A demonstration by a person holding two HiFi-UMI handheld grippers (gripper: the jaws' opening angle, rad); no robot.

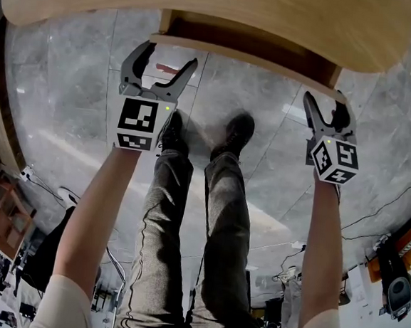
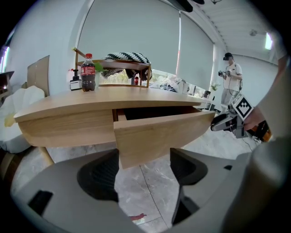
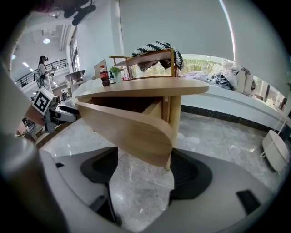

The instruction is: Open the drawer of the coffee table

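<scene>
Pale wood fills both gripper views: the drawer (image 2: 159, 134) stands part-way out from under the surface (image 1: 205, 10), its front just ahead of and above my jaws. My left hand-held gripper (image 1: 168, 55) is released, jaws wide, with the front's lower left corner showing between them. My right hand-held gripper (image 1: 325, 106) is likewise released at the right end. I judge the pull about half done. Next I'd clamp the front's lower edge at both ends and draw evenly toward me. Both forearms reach forward, one on each side of my legs.
</scene>
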